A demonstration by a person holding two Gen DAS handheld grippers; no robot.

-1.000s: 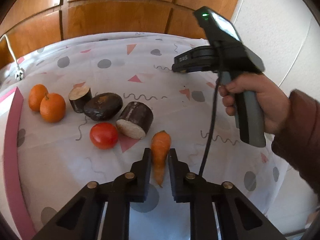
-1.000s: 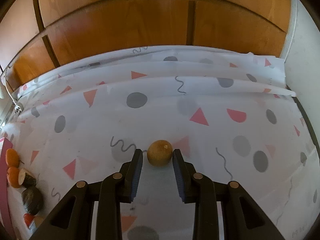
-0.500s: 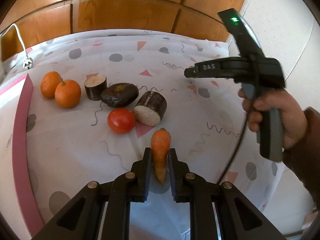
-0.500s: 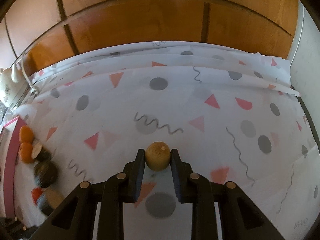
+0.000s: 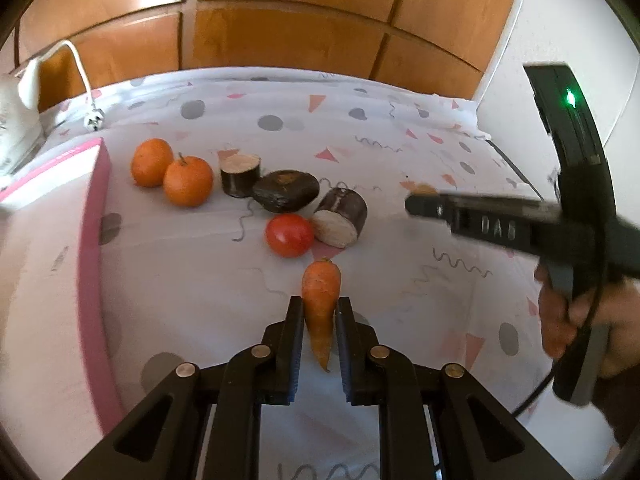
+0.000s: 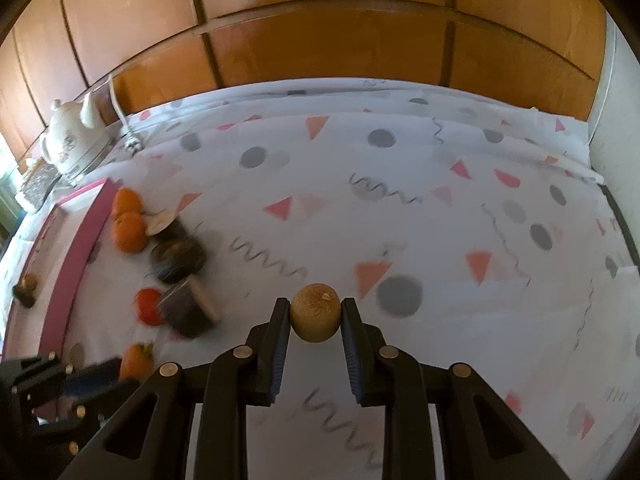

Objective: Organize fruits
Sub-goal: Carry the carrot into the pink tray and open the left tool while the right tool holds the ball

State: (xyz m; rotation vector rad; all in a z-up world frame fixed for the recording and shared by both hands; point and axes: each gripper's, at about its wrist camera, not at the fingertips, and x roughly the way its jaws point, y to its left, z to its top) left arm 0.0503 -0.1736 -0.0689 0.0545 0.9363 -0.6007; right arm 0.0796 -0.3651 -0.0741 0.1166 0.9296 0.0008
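- Left gripper (image 5: 319, 322), lower centre of the left wrist view: fingers clamped on a carrot (image 5: 320, 304), one pad on each flank. The blunt top points away past the fingertips; the thin tip hangs back between the fingers.
- Right gripper (image 6: 315, 320), lower centre of the right wrist view: fingers clamped on a round brown fruit (image 6: 315, 318), held at the fingertips, its stem scar facing up.
- Tomato (image 5: 289, 235), just beyond the carrot top, touching a dark cut piece with a pale face (image 5: 339, 222) on its right.
- Dark rounded piece (image 5: 285, 191) behind those two; a second cut piece (image 5: 240, 175) to its left, pale face up.
- Two oranges (image 5: 188, 180), left of centre, touching each other.
- Pink-edged board (image 5: 94, 248), along the left side of the frame, near the oranges.
- Patterned cloth (image 5: 400, 152) under everything.
- Hand (image 5: 576, 320), right edge of the left wrist view, on the right gripper's handle.
- White teapot (image 6: 74, 140), upper left of the right wrist view.
- Wooden panelling (image 6: 320, 40), across the top.
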